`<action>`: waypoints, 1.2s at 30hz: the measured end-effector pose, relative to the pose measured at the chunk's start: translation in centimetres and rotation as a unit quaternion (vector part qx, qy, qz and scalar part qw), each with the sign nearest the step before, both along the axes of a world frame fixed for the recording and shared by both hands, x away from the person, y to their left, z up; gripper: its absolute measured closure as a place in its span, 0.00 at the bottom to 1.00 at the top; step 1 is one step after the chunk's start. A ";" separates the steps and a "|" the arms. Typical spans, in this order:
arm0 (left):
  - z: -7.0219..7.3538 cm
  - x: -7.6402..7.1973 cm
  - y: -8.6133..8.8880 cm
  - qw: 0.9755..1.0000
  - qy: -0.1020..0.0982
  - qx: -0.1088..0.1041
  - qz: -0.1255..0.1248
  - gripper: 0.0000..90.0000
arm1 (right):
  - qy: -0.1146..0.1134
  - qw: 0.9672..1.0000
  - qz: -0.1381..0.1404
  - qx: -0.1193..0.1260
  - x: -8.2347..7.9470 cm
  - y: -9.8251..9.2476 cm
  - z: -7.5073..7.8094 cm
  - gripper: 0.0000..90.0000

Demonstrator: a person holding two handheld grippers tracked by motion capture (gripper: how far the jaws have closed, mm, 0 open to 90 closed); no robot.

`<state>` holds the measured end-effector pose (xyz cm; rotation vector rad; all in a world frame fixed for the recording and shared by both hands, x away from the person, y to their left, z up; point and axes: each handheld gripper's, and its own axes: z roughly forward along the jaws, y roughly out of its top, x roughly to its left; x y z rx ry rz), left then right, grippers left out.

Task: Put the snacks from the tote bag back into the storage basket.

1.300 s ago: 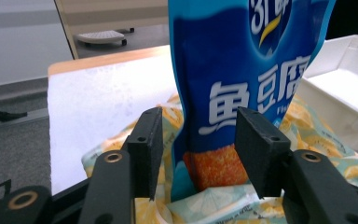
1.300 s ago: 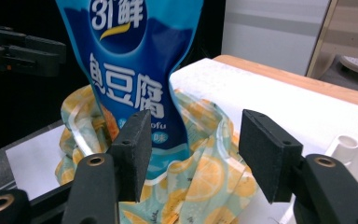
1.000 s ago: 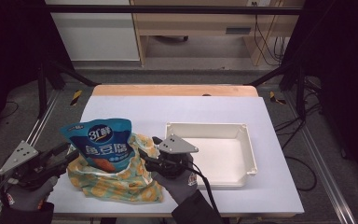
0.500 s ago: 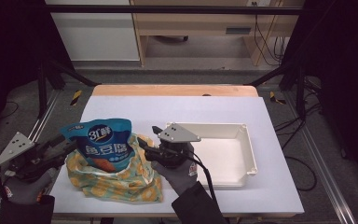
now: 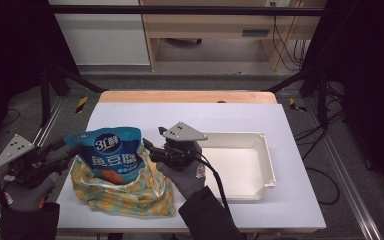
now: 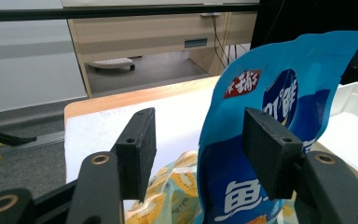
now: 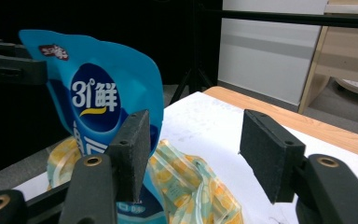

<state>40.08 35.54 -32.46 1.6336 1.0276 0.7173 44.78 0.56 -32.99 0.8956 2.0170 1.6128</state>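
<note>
Scene: a person at a white-topped table (image 5: 240,112) works two hand-held grippers around a blue snack pouch (image 5: 114,152) that stands upright in a yellow patterned cloth bag (image 5: 130,192).
Pouch: its upper half rises clear of the bag's mouth, at the table's front left, with printed white characters facing the high camera.
Cloth bag: slumped on the table top, gathered around the pouch's lower part, just left of the white tray (image 5: 240,165).
Left gripper (image 5: 60,150): at the table's left edge, jaws pointing toward the pouch; they have just been opening. In the left gripper view the pads (image 6: 137,149) stand apart, the pouch's edge (image 6: 279,93) showing between and behind them, no pad pressing on it.
Right gripper (image 5: 147,150): held in a gloved hand (image 5: 187,175) between pouch and tray, jaws aimed at the pouch's right side. In the right gripper view its pads (image 7: 270,149) stand wide apart; the pouch (image 7: 98,98) lies beyond the left pad, unclamped.
Tray: shallow, rectangular, on the table's right half.
</note>
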 end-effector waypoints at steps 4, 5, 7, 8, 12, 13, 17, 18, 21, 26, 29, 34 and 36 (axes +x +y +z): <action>0.2 0.3 -0.3 1.000 0.000 0.005 0.000 0.50 | 0.006 1.000 0.001 0.004 0.6 0.5 0.1 0.48; 0.2 0.4 -0.4 1.000 0.001 0.005 0.001 0.50 | 0.006 1.000 0.002 0.004 0.7 0.6 0.1 0.48; 0.2 0.5 -0.5 1.000 0.000 0.002 0.000 0.50 | 0.006 1.000 0.004 0.004 0.9 0.9 0.0 0.48; 0.3 0.6 -0.5 1.000 -0.001 0.003 0.000 0.50 | 0.005 1.000 0.004 0.004 0.9 1.1 0.0 0.48; 0.3 0.8 -0.7 1.000 0.000 0.001 -0.002 0.51 | 0.006 1.000 0.013 0.002 1.2 1.8 0.0 0.49; 0.3 0.9 -0.7 1.000 0.000 0.002 -0.004 0.52 | 0.006 1.000 0.013 0.003 1.2 2.0 0.0 0.50; 0.0 0.8 -1.0 1.000 0.000 0.009 -0.010 0.58 | 0.010 1.000 0.026 -0.006 1.5 3.1 -0.1 0.55; 0.0 0.8 -1.0 1.000 0.001 0.008 -0.012 0.59 | 0.012 1.000 0.027 -0.008 1.6 3.2 -0.2 0.56; -0.1 0.8 -0.9 1.000 0.005 0.008 -0.016 0.63 | 0.015 0.999 0.032 -0.013 1.7 3.8 -0.4 0.63; -0.3 0.9 -1.1 1.000 0.014 0.011 -0.019 0.74 | 0.017 0.999 0.035 -0.019 1.8 4.3 -0.6 0.79; -0.3 0.8 -1.0 1.000 0.018 0.009 -0.018 0.84 | 0.017 0.999 0.033 -0.021 1.7 4.4 -0.5 0.88; -0.3 0.9 -1.0 1.000 0.018 0.011 -0.014 0.90 | 0.014 0.999 0.035 -0.031 1.4 4.4 -0.4 0.99; -0.4 0.9 -1.1 1.000 0.017 0.013 -0.009 0.93 | 0.010 0.999 0.036 -0.035 1.1 4.4 -0.4 1.00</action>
